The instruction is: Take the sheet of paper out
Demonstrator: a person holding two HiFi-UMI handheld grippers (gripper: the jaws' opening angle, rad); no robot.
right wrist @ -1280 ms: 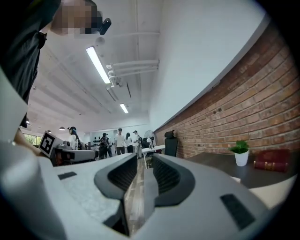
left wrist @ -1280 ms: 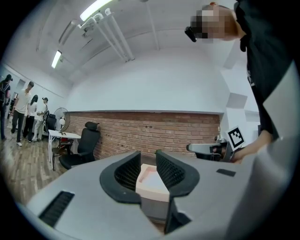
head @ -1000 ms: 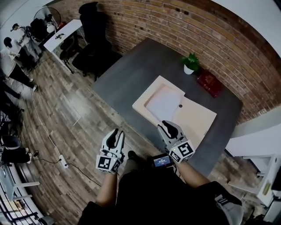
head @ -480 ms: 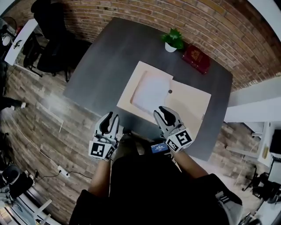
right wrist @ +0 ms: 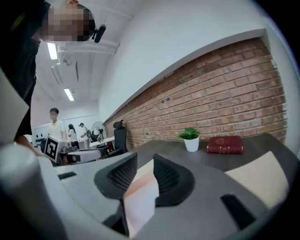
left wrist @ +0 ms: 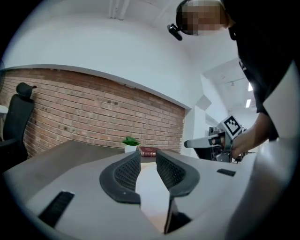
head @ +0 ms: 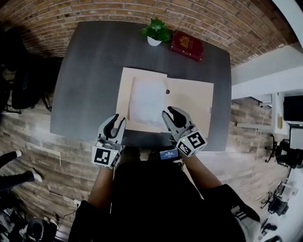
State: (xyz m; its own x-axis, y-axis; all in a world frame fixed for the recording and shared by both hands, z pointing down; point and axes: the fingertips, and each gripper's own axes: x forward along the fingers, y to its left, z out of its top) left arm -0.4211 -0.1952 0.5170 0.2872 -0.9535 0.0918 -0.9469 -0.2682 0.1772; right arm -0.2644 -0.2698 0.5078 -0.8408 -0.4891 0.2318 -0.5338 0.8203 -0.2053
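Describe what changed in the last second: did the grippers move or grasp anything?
The person stepped up to the table, bringing the left gripper to its near edge and the right gripper over the near edge of the folder. Both remain open, empty. The sheet of paper, plant and red book stayed put.

1. An office-type workroom is indicated by a dark grey table (head: 90, 71) set against an exposed brick wall (head: 94, 9).
2. A high-backed office chair (left wrist: 16, 122) is seen beside the table, and a potted plant (head: 155, 32) and a red book (head: 187, 45) are placed on it.
3. Wood-plank flooring (head: 57, 179) and ceiling strip lights (right wrist: 69, 94) are shown.
4. People (right wrist: 55, 123) and a standing fan (right wrist: 97, 129) are visible in the background.
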